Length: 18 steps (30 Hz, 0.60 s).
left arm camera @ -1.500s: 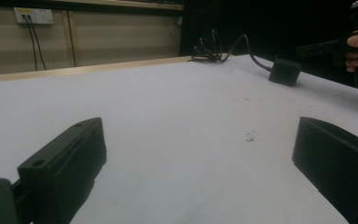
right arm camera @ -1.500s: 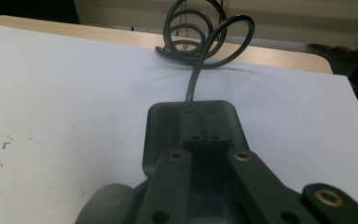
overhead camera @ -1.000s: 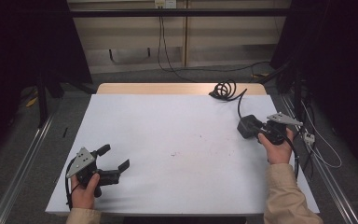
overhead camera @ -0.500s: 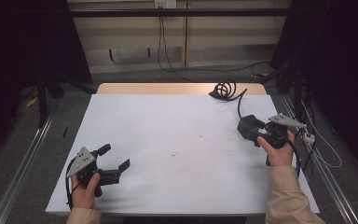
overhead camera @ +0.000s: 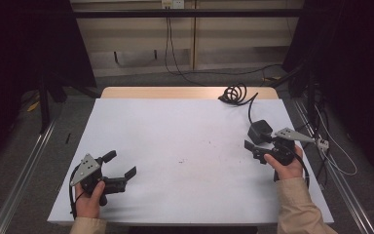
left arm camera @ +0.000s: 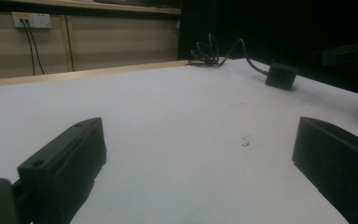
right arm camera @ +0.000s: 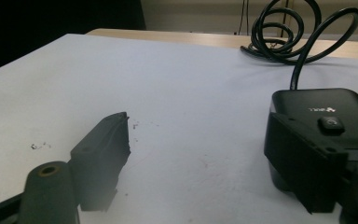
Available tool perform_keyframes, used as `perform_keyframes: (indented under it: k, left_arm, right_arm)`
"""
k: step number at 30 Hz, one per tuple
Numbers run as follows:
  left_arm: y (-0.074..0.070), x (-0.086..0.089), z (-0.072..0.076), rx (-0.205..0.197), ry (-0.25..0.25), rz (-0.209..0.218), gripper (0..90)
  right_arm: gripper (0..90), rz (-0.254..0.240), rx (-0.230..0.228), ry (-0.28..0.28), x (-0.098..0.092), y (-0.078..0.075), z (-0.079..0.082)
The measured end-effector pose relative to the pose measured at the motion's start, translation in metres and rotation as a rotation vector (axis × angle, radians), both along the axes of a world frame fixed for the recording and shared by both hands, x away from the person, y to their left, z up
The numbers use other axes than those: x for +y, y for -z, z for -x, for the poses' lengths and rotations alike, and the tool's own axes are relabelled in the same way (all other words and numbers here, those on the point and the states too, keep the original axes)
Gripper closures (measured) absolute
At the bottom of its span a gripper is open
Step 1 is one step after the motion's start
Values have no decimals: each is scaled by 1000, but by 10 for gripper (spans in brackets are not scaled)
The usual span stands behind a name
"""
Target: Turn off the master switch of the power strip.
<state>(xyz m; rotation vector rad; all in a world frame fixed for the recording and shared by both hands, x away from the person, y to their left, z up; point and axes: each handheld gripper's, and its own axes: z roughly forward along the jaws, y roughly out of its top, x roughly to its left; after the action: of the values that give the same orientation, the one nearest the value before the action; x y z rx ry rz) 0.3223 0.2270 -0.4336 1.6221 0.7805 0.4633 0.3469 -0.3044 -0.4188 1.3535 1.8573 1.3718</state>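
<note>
Claws rest low over the white tabletop [overhead camera: 185, 146], one in each hand. The right claw [overhead camera: 251, 145] has just been opening its jaws and now stands released, with nothing between them: in the right gripper view the bare tabletop shows in the gap, and the black adapter [right arm camera: 326, 116] lies just beyond the right-hand jaw, so close that touch cannot be told. In the high view the adapter [overhead camera: 259, 130] sits just ahead of that claw, and its cable [overhead camera: 234, 93] runs on from it to a coil near the tabletop's far edge. The left claw [overhead camera: 121, 165], well apart on the other side, is released too, jaws wide with only tabletop between them.
</note>
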Motion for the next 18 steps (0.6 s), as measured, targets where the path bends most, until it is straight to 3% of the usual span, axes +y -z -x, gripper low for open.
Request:
perform_keyframes:
  k: [7,18]
  left_arm:
    - [1,-2,0,6,12,2,24]
    - [1,-2,0,7,17,-1,24]
  right_arm:
    - [189,-14,-8,-31,10,1,9]
    - [180,7,-6,-86,22,9,25]
